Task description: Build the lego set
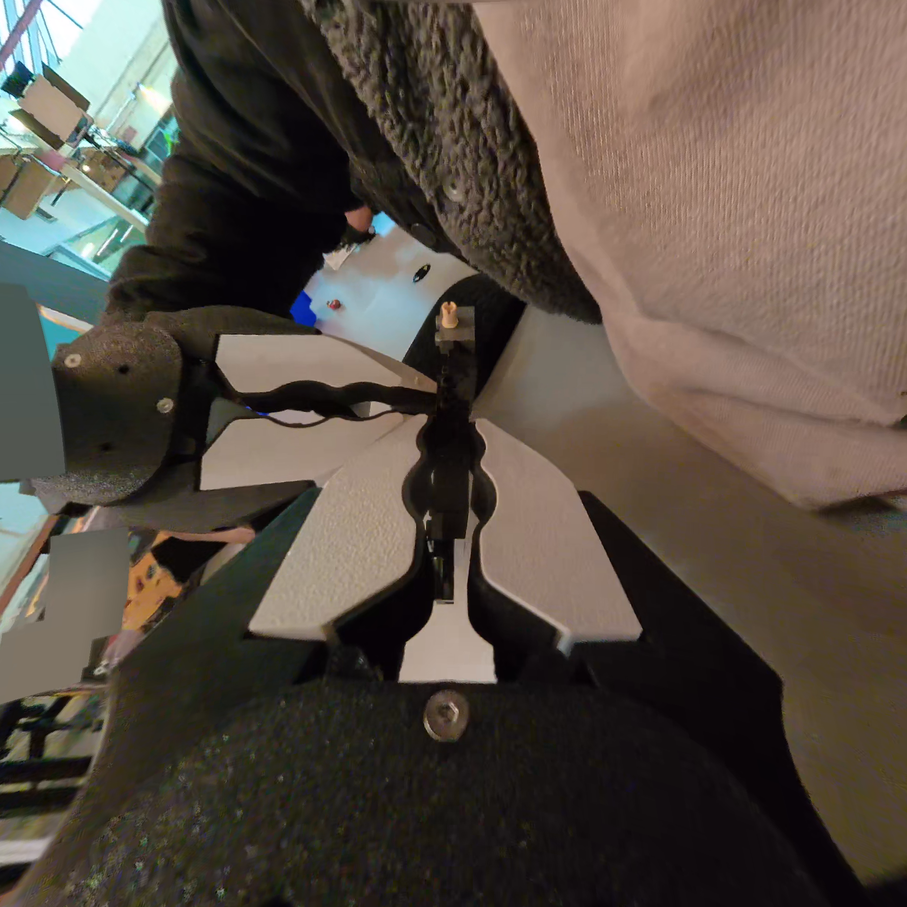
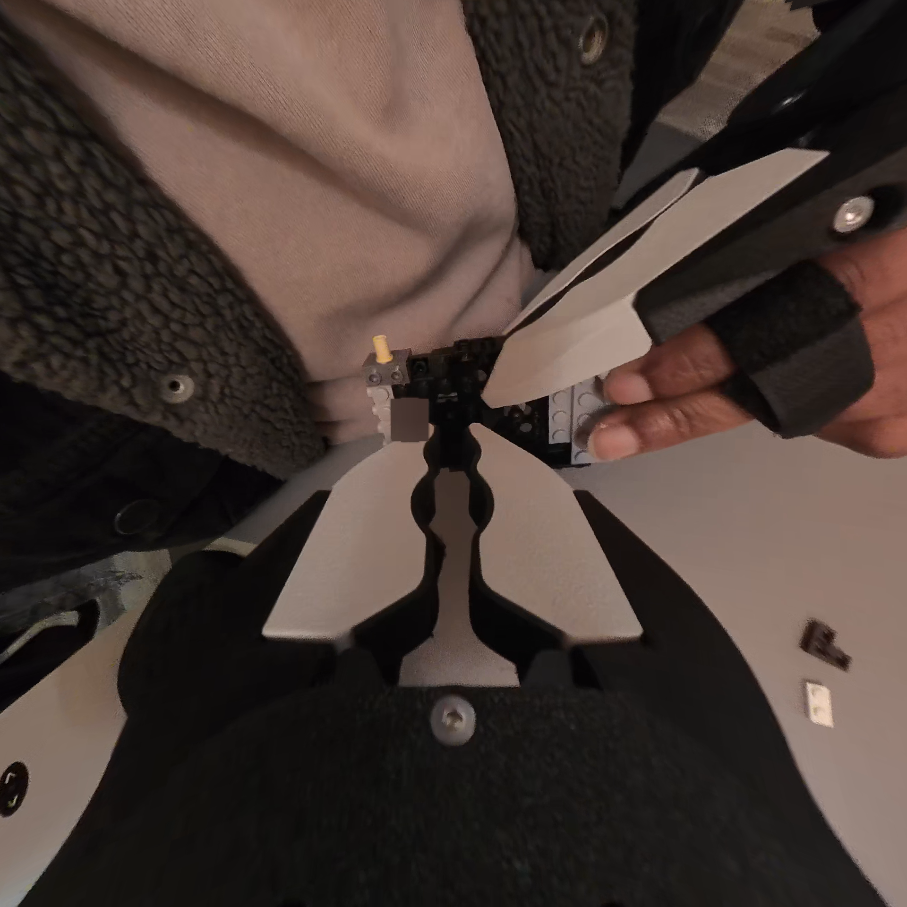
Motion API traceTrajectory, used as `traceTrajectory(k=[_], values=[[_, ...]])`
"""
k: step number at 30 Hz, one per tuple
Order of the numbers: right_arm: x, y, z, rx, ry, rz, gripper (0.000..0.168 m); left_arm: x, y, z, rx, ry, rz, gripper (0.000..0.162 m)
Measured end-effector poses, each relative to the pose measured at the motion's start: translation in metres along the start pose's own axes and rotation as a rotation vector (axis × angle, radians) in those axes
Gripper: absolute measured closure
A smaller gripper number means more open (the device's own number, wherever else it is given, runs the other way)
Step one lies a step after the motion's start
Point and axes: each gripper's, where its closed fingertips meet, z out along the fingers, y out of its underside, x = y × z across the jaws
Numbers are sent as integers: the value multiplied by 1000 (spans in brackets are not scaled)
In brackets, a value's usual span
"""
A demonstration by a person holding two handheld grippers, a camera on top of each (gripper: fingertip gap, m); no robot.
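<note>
Left gripper [image 1: 449, 427] jaws clamped on lego assembly [image 1: 454, 387], right gripper [image 2: 450, 432] jaws gripping it crosswise.

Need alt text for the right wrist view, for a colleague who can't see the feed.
Both tools grip one small black and grey lego assembly held close to a person's beige top: the right tool from below, the left tool from the upper right. A tan peg stands on its grey corner block, and two loose pieces lie on the table at right.
</note>
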Motion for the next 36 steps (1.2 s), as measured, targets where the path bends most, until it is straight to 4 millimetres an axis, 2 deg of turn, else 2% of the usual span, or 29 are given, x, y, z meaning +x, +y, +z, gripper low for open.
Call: traceTrajectory(k=[1,8,10,13,15,17,20,29,33,36], values=[[-1,-2,1,19,-14,1,161,0,-2,0,17,2,-17,151],[-12,-14,6,106,-111,-8,164,6,-13,2,102,42,-87,150],[-12,-26,0,218,-130,7,168,13,-2,6,26,66,-67,151],[-5,-11,0,160,-67,0,168,8,-11,3,93,39,-101,151],[0,-10,-7,203,-14,19,168,2,-4,-1,50,11,-67,151],[5,-16,-16,238,53,10,168,0,-4,-4,70,14,-103,151],[2,-20,-17,206,72,-40,168,-2,-3,-6,103,24,-144,151],[-4,-29,-10,207,-18,-49,165,-5,-17,-10,223,96,-247,151],[-5,-31,-12,223,-51,-41,165,-6,-19,-11,240,106,-257,151],[-8,-31,-12,223,-88,-34,158,-6,-18,-10,227,115,-247,151]])
